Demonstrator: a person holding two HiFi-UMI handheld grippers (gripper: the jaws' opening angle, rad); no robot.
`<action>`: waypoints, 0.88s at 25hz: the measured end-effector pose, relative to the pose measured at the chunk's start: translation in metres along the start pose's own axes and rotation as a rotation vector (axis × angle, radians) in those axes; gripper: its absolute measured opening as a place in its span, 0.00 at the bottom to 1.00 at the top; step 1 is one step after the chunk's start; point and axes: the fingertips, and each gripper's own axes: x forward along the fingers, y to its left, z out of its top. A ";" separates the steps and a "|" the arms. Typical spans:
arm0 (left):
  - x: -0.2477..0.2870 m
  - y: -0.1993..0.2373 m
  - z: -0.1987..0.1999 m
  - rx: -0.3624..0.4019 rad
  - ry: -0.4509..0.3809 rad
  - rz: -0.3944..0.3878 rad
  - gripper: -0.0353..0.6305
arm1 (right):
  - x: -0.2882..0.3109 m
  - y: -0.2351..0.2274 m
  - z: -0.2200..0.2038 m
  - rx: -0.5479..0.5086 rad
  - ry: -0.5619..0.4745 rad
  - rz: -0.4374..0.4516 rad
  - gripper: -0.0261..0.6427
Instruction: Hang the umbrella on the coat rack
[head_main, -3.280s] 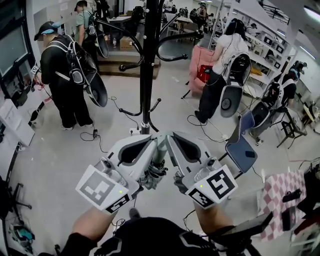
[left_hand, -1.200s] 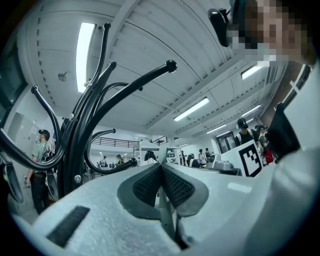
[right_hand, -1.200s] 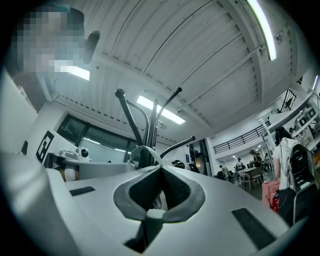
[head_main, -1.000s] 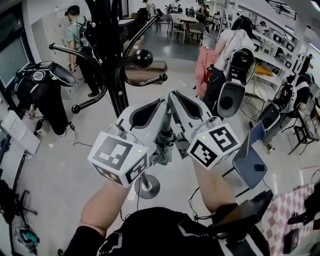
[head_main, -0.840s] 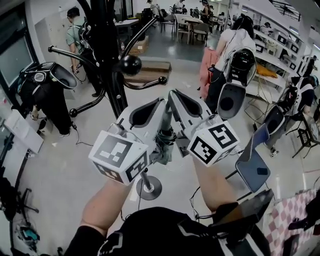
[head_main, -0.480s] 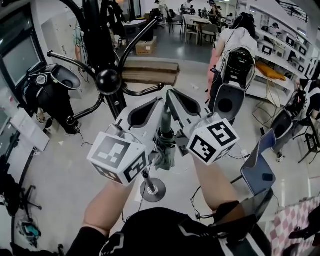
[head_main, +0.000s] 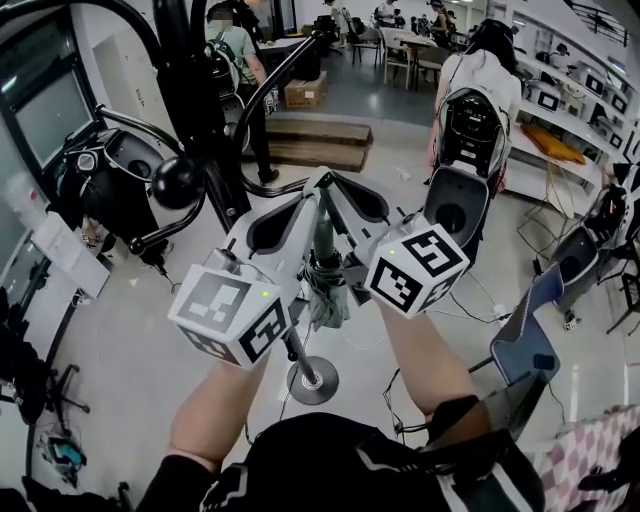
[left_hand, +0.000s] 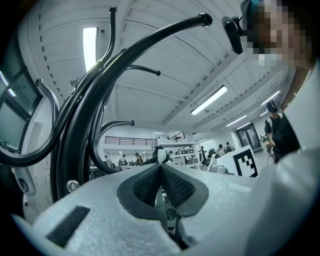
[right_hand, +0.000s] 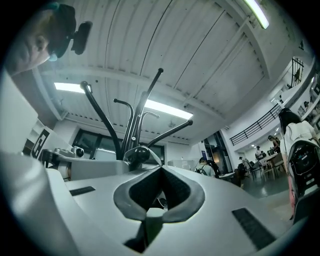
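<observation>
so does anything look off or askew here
Nothing stands out. The folded umbrella is clamped roughly upright between the left claw and right claw, beside the coat rack, not yet hung.

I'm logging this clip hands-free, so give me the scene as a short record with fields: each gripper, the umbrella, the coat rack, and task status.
left gripper: fingers shut on the umbrella
right gripper: fingers shut on the umbrella
umbrella: folded, grey-green, held roughly upright between both grippers
coat rack: black, left of the umbrella; ball-tipped hook nearest
task status: umbrella not yet on any hook
</observation>
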 end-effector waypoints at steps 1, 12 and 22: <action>0.001 0.000 -0.002 0.000 0.003 0.005 0.07 | 0.000 -0.001 -0.002 0.006 -0.001 0.006 0.05; -0.013 0.015 -0.006 0.009 0.019 0.068 0.07 | 0.020 0.018 -0.017 0.024 0.023 0.068 0.05; -0.034 0.028 -0.021 -0.007 0.040 0.110 0.07 | 0.027 0.036 -0.039 0.032 0.064 0.083 0.05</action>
